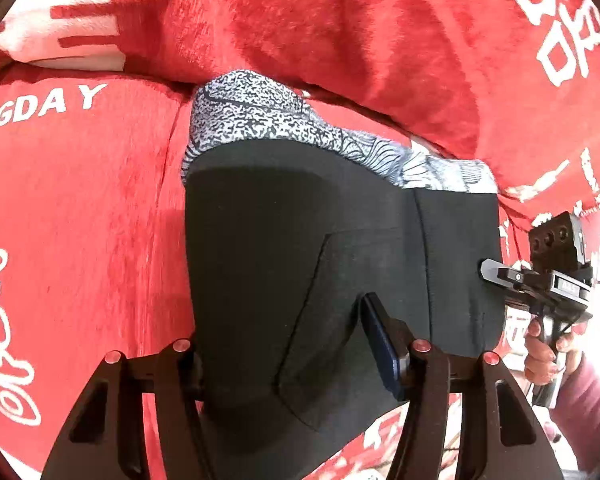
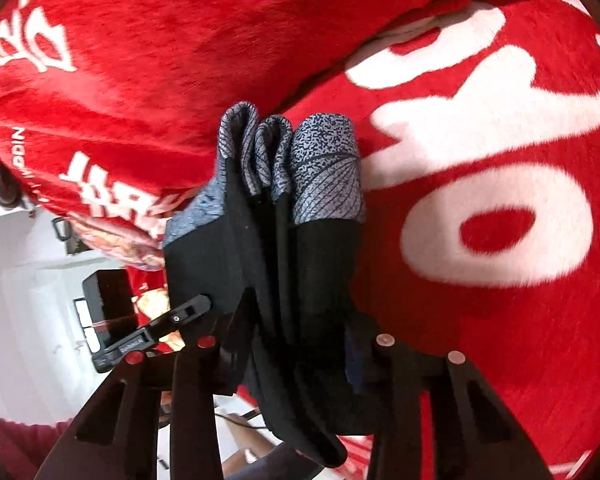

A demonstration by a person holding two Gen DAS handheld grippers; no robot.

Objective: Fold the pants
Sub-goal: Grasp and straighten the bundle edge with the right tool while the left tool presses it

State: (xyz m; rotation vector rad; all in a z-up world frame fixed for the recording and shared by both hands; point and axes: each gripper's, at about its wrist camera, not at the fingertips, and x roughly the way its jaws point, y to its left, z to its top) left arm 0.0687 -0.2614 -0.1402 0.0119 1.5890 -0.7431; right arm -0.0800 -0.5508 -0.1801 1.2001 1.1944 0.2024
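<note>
Black pants [image 1: 300, 240] with a grey patterned waistband [image 1: 268, 116], folded into a thick bundle, lying on a red blanket [image 1: 80, 200] with white lettering. Left gripper [image 1: 284, 356]: jaws partly closed, clamped on the bundle's near edge. Right gripper [image 2: 296, 344]: jaws likewise narrowed, pinching the stacked folds from the side. A hand [image 1: 544, 356] holds the right gripper's handle.

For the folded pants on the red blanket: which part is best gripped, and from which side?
Grip the plain black near edge of the pants, coming from the front, opposite the patterned cuffs. The layers stack into one thick edge there; the cuffs lie tucked against the raised blanket. The left gripper and right gripper already pinch that edge.
</note>
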